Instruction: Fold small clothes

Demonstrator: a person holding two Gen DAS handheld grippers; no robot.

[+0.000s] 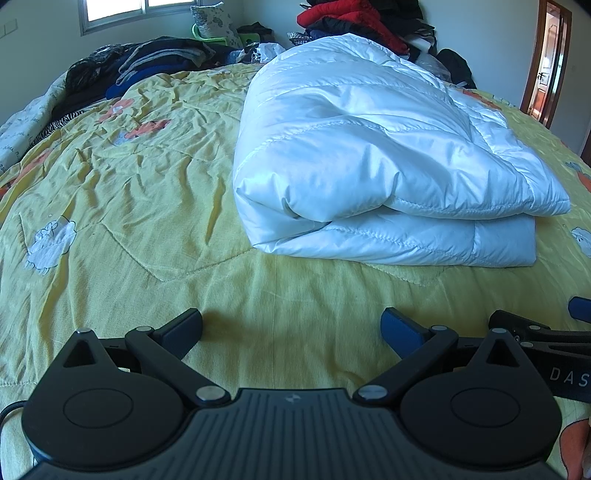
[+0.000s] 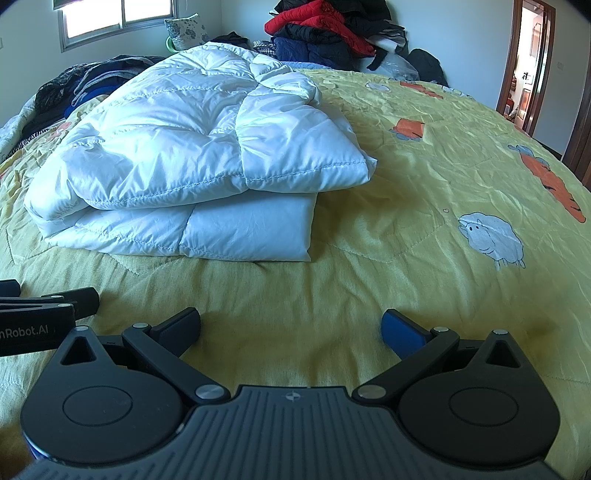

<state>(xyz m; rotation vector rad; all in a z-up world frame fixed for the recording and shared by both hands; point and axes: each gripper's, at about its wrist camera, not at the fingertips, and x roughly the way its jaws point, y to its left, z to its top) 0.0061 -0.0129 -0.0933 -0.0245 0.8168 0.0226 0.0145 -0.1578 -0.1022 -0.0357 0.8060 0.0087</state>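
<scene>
We note the white padded jacket (image 1: 384, 166) lying folded into a thick, layered bundle on the yellow bedspread (image 1: 147, 229), ahead of both tools and apart from them; in our judgement the fold is done or close to done, since the layers sit stacked with the edges roughly aligned. The left tool (image 1: 291, 326) hovers low over the bare bedspread with its fingers spread wide and nothing between them. The right tool (image 2: 290, 326) sits just beside it, equally spread and empty, which we read as both having let go to leave the bundle undisturbed. No containers are in view; instead, loose stores of clothing sit at the far side of the bed: a dark pile (image 1: 147, 62) at left and a red-and-black heap (image 2: 325, 33) against the wall, probably the pending work.
</scene>
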